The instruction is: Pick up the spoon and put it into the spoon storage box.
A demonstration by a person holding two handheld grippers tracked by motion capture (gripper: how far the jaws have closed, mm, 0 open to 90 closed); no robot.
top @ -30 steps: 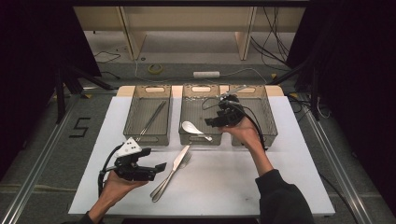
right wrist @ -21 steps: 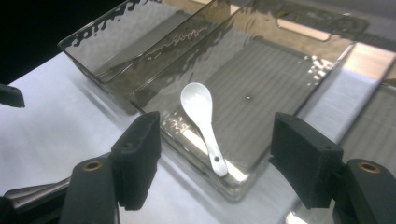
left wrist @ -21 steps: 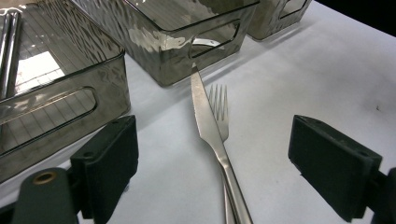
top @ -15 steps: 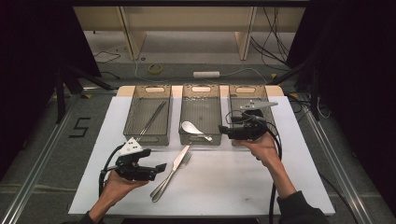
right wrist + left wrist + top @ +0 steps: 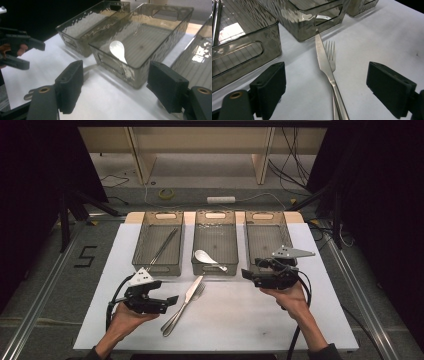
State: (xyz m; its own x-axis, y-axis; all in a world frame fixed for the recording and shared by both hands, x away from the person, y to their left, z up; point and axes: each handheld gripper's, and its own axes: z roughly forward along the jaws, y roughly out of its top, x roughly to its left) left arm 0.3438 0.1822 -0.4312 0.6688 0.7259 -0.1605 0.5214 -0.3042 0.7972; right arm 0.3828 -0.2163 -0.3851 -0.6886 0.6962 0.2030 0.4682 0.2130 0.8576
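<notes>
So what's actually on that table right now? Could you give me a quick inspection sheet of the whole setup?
Surface: white table top, set on a grey floor.
Job's things: knife and fork lying crossed in front of the middle bin; white spoon inside that bin; long utensils in the left bin; right bin looks empty.
Clutter: nothing seen.
Grippers: left gripper open, aimed at the knife; right gripper open, holding nothing, jaws just opening.
Cables: black cable trailing from the right gripper.
Surroundings: power strip and tape roll on the floor beyond.
</notes>
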